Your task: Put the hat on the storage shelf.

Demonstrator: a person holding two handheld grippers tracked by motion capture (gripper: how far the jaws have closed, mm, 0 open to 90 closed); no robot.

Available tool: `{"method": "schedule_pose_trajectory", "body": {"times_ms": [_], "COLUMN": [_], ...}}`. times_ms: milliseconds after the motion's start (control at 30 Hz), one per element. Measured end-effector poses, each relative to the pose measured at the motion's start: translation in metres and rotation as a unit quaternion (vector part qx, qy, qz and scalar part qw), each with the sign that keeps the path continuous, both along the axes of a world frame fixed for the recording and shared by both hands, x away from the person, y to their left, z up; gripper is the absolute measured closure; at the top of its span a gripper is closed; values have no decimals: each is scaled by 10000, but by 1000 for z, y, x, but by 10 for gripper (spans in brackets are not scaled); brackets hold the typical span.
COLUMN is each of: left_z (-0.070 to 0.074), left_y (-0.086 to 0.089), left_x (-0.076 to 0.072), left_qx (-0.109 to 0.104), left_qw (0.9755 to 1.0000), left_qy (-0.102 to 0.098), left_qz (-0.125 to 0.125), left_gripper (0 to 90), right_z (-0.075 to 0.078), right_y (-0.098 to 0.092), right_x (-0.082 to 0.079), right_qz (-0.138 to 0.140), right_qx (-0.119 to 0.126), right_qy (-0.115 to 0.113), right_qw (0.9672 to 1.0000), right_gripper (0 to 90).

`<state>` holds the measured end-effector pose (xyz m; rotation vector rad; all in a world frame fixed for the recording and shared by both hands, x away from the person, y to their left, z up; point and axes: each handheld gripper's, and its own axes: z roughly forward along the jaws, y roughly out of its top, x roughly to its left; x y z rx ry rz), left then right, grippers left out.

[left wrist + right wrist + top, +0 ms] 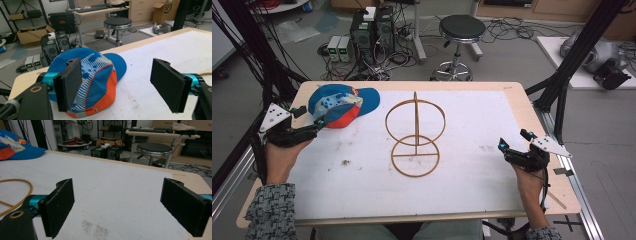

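- Workshop floor, stool (462,27) at upper middle, white-topped table (492,115) filling frame centre.
- Wooden ring stand (415,135) mid-frame, upright.
- Blue-orange cap (339,104) upper left, lying on table.
- Left gripper (319,126) jaws wide, at cap's edge, nothing pinched; reach step, next close on fabric.
- Right gripper (502,147) lower right, wide, holding nothing.

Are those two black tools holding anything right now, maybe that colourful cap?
Nothing is held. The left tool stands open right at the cap, not clamped on it; the right tool is open over the bare table.
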<state>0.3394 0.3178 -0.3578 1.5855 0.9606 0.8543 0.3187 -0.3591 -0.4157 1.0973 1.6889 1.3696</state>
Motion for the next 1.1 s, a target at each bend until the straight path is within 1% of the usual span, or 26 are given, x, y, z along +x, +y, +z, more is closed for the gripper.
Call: {"method": "schedule_pose_trajectory", "body": {"times_ms": [67,167,233,300,367,400,500,533,567,667,767,833,933,967,1000,1100], "left_z": [6,16,21,28,33,36,44,48,50,59,62,62,60,59,56,50], "left_y": [-2,-4,-5,-3,-2,-2,-1,-1,-1,-1,-1,0,1,1,1,4], "left_x": [0,-1,1,3,5,7,13,18,20,31,43,51,62,66,72,81], "left_qx": [22,-26,65,43,68,69,90,126,137,261,283,271,216,231,254,268], "left_qw": [10000,9997,9996,9995,9994,9994,9994,9994,9994,9990,9987,9989,9985,9984,9983,9982], "left_qy": [-34,-167,-218,-260,-296,-294,-265,-266,-267,-305,-363,-335,-455,-479,-493,-513], "left_qz": [-50,-157,-138,-174,-178,-182,-192,-199,-188,-193,-213,-201,-211,-206,-180,-156], "left_gripper": [257,257,257,257,257,257,255,255,255,255,255,255,255,255,256,259], "right_z": [1,1,1,2,2,2,1,1,1,1,1,1,0,0,0,0], "right_y": [0,0,1,1,2,2,2,2,2,2,3,3,3,3,3,3], "right_x": [-2,-2,-2,-3,-3,-3,-2,-2,-2,-2,-3,-3,-2,-2,-2,-3], "right_qz": [-20,-28,-29,-23,-22,-16,-10,-16,-16,-3,-6,0,17,17,23,30], "right_qx": [5,-3,-18,-64,-77,-65,-94,-125,-125,-115,-114,-109,-129,-129,-141,-173], "right_qy": [-46,-41,-53,-75,-79,-39,-24,-30,-30,-12,-4,-7,29,29,25,35], "right_qw": [10000,10000,10000,9999,9999,10000,10000,9999,9999,9999,9999,9999,9999,9999,9999,9998], "right_gripper": [111,111,111,111,111,111,111,111,111,111,111,112,112,112,111,111]}}
